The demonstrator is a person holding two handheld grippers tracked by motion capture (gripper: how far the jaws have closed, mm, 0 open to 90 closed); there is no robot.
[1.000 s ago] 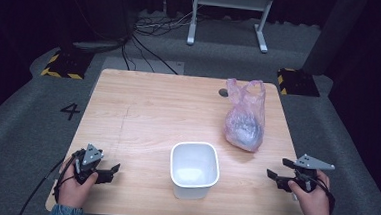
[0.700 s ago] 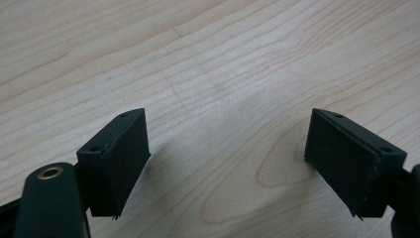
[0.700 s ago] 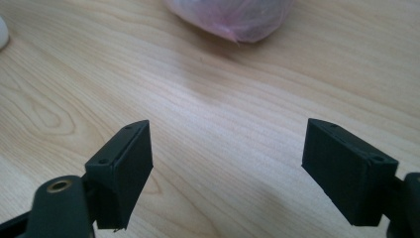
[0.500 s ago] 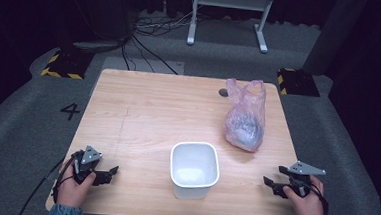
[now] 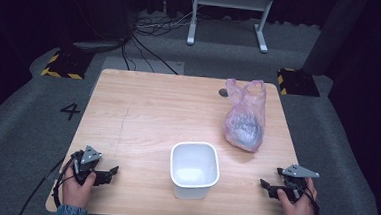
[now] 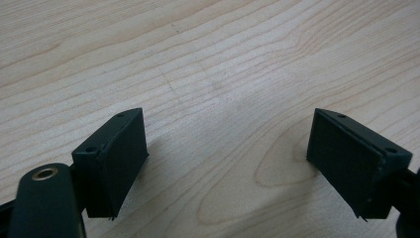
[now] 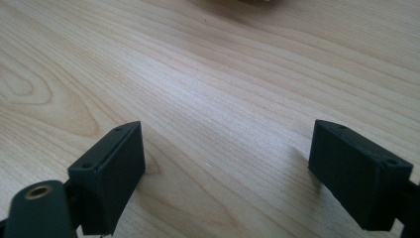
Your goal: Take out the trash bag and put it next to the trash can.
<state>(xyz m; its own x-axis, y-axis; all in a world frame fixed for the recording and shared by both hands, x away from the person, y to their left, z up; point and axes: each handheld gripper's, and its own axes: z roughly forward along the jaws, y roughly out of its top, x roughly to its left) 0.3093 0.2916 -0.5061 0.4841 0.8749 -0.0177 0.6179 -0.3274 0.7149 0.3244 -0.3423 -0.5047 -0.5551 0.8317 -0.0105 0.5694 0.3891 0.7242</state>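
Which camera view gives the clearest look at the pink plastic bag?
The high view: the whole bag lies on the table's far right, beyond the white tub. The left tool view shows bare wood between its jaws; the right tool view shows wood and a blurred strip at its top edge.

Your left gripper sits at the desk's near left corner with bare wood ahead to the far edge. Your right gripper sits at the near right corner. Between them the white tub blocks the near edge's middle. The pink bag stands toward the far right corner.
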